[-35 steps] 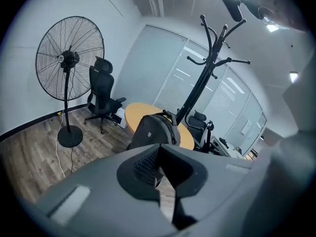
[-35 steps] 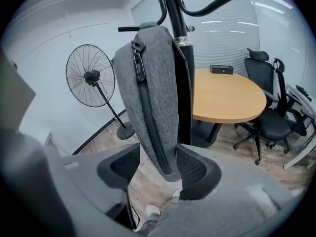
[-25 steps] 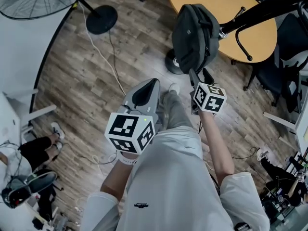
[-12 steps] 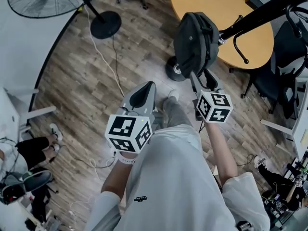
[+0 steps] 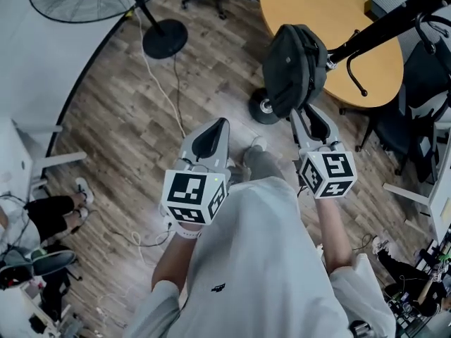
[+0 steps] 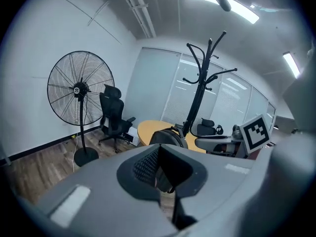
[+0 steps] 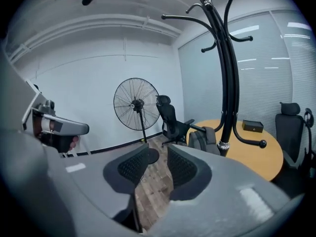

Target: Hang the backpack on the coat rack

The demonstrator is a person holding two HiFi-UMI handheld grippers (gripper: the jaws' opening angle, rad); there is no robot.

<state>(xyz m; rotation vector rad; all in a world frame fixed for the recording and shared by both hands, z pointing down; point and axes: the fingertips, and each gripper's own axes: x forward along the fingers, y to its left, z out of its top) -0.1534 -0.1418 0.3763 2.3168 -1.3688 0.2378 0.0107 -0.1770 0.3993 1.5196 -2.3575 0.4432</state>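
— Short of the coat rack [image 5: 380,28]: left gripper [image 5: 215,127], jaws together, empty.
— Nearer the rack: right gripper [image 5: 311,120], jaws apart, just been narrowing, nothing between.
— Backpack [image 5: 294,67]?
— Hanging against the rack's pole.

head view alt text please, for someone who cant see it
Seen from above, a dark backpack hangs on a black coat rack beside a round wooden table. Just below it, the person's right gripper is empty, its jaws having just been closing on nothing; the left gripper is shut over the wood floor.
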